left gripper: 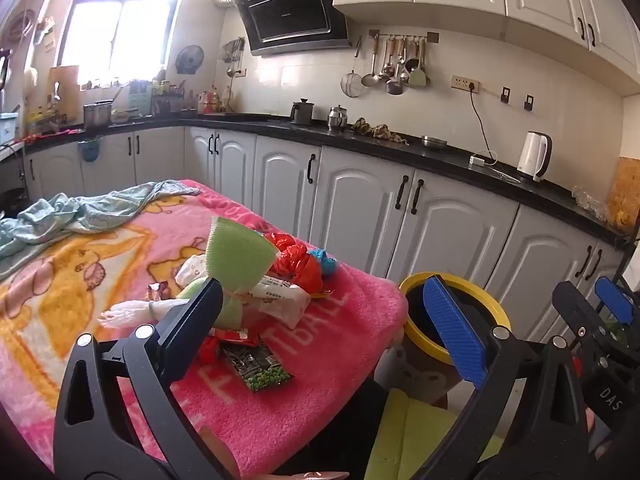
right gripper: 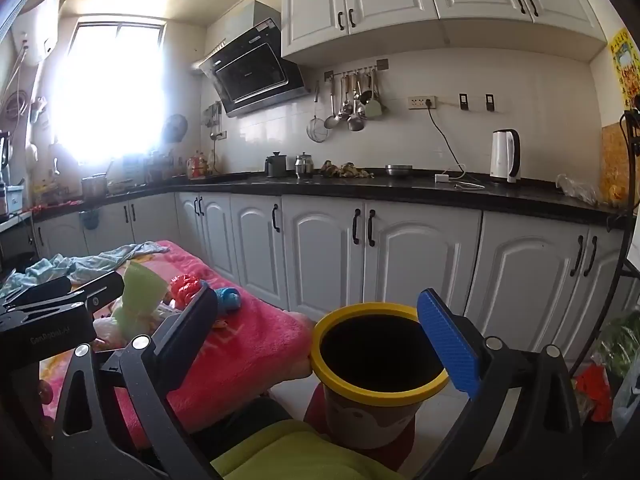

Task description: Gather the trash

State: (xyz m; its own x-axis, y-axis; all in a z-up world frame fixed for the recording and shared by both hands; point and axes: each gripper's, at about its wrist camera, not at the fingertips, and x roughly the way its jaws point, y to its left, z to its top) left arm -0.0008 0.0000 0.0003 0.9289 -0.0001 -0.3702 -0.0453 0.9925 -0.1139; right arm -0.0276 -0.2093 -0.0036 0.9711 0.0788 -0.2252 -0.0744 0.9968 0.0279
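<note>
A heap of trash lies on the pink blanket (left gripper: 280,412): a green foam sleeve (left gripper: 236,256), a red bag (left gripper: 298,260), a blue scrap (left gripper: 324,260), a white wrapper (left gripper: 280,300) and a green pea packet (left gripper: 260,366). A yellow-rimmed bin (right gripper: 380,356) stands on the floor right of the blanket; it also shows in the left wrist view (left gripper: 420,344). My left gripper (left gripper: 324,320) is open over the blanket's right edge, its left finger beside the heap. My right gripper (right gripper: 324,328) is open and empty, hovering over the bin's mouth.
A pale blue cloth (left gripper: 80,212) lies at the blanket's far end. White cabinets (right gripper: 420,264) with a black counter (right gripper: 400,188) run behind. A white kettle (right gripper: 506,156) stands on the counter. A yellow-green cushion (right gripper: 280,452) sits below, bags at the right (right gripper: 600,384).
</note>
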